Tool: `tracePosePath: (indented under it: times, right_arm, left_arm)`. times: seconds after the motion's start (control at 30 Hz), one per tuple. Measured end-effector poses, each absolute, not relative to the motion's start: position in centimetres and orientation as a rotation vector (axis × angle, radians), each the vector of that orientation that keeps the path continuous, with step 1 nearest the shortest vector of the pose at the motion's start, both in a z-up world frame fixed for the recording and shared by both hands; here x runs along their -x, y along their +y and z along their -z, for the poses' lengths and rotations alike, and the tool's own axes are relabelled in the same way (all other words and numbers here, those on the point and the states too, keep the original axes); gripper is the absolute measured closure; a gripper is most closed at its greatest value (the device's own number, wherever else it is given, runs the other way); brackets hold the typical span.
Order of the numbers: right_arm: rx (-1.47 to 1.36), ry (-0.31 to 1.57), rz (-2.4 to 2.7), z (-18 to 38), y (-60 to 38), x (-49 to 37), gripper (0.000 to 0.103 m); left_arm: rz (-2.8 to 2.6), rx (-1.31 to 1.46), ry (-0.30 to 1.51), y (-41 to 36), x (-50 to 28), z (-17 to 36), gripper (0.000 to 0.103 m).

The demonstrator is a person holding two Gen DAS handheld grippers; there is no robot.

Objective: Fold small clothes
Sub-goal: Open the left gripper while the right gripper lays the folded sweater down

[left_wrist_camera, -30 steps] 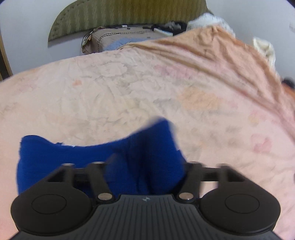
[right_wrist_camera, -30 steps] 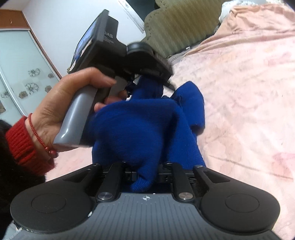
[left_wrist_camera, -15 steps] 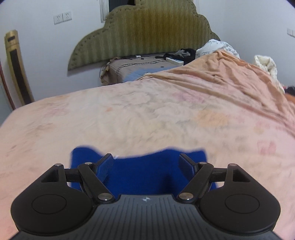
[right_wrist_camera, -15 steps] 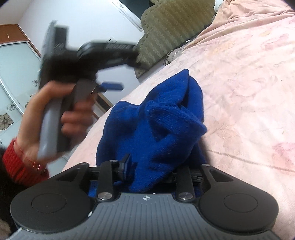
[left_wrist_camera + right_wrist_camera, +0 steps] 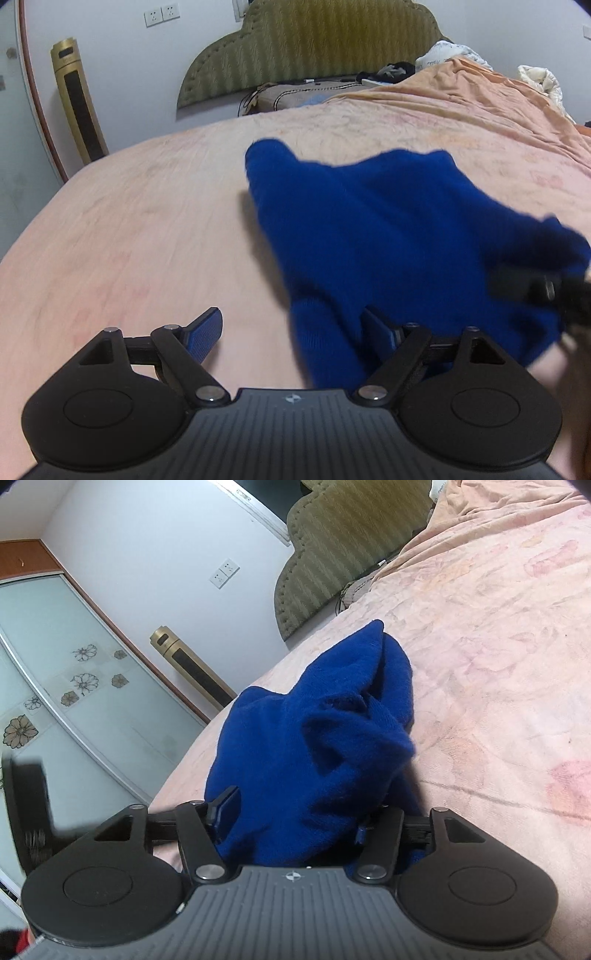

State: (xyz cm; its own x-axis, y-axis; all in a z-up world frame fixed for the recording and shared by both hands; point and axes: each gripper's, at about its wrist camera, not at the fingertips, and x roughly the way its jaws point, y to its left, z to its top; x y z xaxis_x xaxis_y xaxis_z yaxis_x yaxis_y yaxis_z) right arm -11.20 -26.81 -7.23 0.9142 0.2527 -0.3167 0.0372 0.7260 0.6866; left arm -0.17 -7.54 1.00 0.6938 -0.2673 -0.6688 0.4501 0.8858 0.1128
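Observation:
A blue knit garment [image 5: 388, 229] lies heaped on the pink bedspread [image 5: 147, 229]. My left gripper [image 5: 291, 328] hovers just left of it, its jaws wide and still opening. Only the cloth's near corner reaches in beside the right finger [image 5: 376, 328], and the pads do not press on it. The right gripper [image 5: 295, 812] sits low at the garment's [image 5: 314, 738] near end, jaws opening, with the bunched cloth between the parted fingers. From the left wrist view that right gripper [image 5: 546, 291] shows blurred at the right edge.
A green padded headboard [image 5: 314, 48] and a pile of bedding and clothes [image 5: 406, 70] lie at the far end of the bed. A gold tower fan [image 5: 77, 99] stands by the wall at left, near glass wardrobe doors [image 5: 74, 686]. Open bedspread stretches left of the garment.
The left gripper let go of the blue cloth and swung away to the left. The right jaws parted from a tight grip, and the garment slumped onto the bed.

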Motion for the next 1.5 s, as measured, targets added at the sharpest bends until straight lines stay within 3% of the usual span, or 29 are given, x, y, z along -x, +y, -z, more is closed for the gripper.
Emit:
tracePosePath:
  times: [0.23,0.43,0.5,0.57,0.67,0.87,1.1,1.3,1.5]
  right_arm:
    - [-0.818,0.399,-0.134,7.6,-27.6,11.4,0.039]
    - [-0.925,0.375,-0.090,8.2,-28.8,12.5,0.047]
    - [-0.910,0.391,-0.066,7.9,-28.5,12.6,0.051]
    - [-0.902,0.423,-0.038,7.8,-28.4,12.4,0.070]
    - [-0.917,0.469,-0.017,7.9,-28.5,11.9,0.081]
    - [-1.004,0.510,-0.041,7.4,-29.1,10.9,0.085]
    - [-1.136,0.454,-0.186,5.4,-29.1,10.7,0.087]
    - [-1.097,0.452,-0.162,5.1,-29.2,11.5,0.088]
    - [-1.106,0.553,-0.100,8.2,-29.7,12.3,0.089]
  left_arm:
    - [0.467,-0.235,0.726,-6.0,1.5,-1.3,0.020]
    - [0.484,-0.195,0.724,-5.1,1.8,-0.9,0.020]
    - [0.511,-0.183,0.717,-5.0,2.2,-1.0,0.020]
    - [0.548,-0.187,0.694,-5.1,2.9,-1.4,0.020]
    - [0.632,-0.233,0.638,-5.7,4.5,-1.9,0.020]
    - [0.684,-0.447,0.525,-9.3,7.2,-1.1,0.020]
    - [0.590,-0.443,0.483,-11.1,6.5,-0.8,0.018]
    - [0.415,-0.435,0.455,-8.4,5.4,-0.8,0.019]
    - [0.307,-0.355,0.548,-4.6,3.5,0.4,0.019]
